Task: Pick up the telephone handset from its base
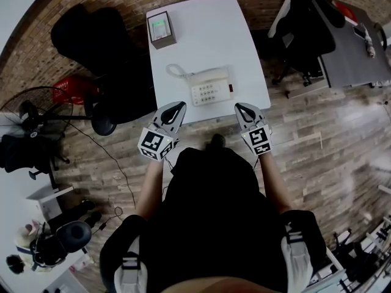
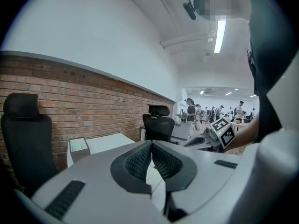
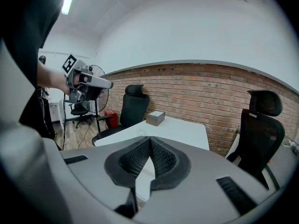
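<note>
A white telephone (image 1: pixel 211 90) lies near the front edge of the white table (image 1: pixel 244 47), and its handset (image 1: pixel 204 74) rests along the top of the base, cord looping at the left. Short of that edge my left gripper (image 1: pixel 177 108) hovers shut with nothing in it, to the phone's lower left. My right gripper (image 1: pixel 242 109) is shut and empty too, at the phone's lower right. In the left gripper view the jaws (image 2: pixel 152 147) meet at the tips; the right gripper view shows the same (image 3: pixel 149 140). The phone is hidden behind the jaws in both gripper views.
A grey box (image 1: pixel 161 29) with a green-lit top stands at the table's far left corner. Black office chairs (image 1: pixel 91 41) (image 1: pixel 308 26) flank the table, with a brick wall (image 3: pixel 196 85) behind. A fan (image 1: pixel 27 112) and a red crate (image 1: pixel 70 89) sit on the wooden floor at the left.
</note>
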Demonstrator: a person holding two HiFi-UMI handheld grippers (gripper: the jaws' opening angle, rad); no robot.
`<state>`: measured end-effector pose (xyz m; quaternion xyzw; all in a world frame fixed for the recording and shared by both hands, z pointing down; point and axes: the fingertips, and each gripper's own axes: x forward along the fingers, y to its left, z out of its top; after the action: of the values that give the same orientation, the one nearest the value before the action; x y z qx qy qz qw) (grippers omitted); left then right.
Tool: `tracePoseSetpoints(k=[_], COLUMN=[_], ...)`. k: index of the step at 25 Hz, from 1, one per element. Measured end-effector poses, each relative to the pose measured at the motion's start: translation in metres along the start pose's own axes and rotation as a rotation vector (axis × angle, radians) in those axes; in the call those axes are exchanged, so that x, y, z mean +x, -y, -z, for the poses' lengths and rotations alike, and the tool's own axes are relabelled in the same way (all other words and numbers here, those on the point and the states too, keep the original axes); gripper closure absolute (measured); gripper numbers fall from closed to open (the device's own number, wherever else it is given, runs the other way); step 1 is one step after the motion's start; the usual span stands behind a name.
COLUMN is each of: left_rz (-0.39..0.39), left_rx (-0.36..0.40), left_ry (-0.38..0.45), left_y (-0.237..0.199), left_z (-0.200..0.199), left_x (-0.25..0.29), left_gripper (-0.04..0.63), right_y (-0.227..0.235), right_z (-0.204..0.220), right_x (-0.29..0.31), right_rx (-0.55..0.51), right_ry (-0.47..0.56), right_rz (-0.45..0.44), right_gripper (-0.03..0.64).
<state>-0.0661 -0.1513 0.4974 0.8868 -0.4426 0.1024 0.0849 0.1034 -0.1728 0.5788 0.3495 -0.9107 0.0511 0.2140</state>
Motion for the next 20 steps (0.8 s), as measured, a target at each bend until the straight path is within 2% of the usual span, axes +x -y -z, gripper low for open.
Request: tracePoseSetpoints(k=[11, 20], left_rz=[0.024, 0.093], left_rx=[0.025, 0.017], left_ry=[-0.005, -0.023], left_y=[0.004, -0.001], left_z=[-0.002, 0.007], left_x=[0.009, 0.025], left_gripper=[0.575, 0.575], right_y=[0.012, 0.015], right_z=[0.004, 0.013], right_x=[-0.017, -0.023], right_rx=[0.019, 0.066], right_ry=[0.009, -0.013], right_rz=[0.049, 0.114], right_gripper=[0.618, 0.618])
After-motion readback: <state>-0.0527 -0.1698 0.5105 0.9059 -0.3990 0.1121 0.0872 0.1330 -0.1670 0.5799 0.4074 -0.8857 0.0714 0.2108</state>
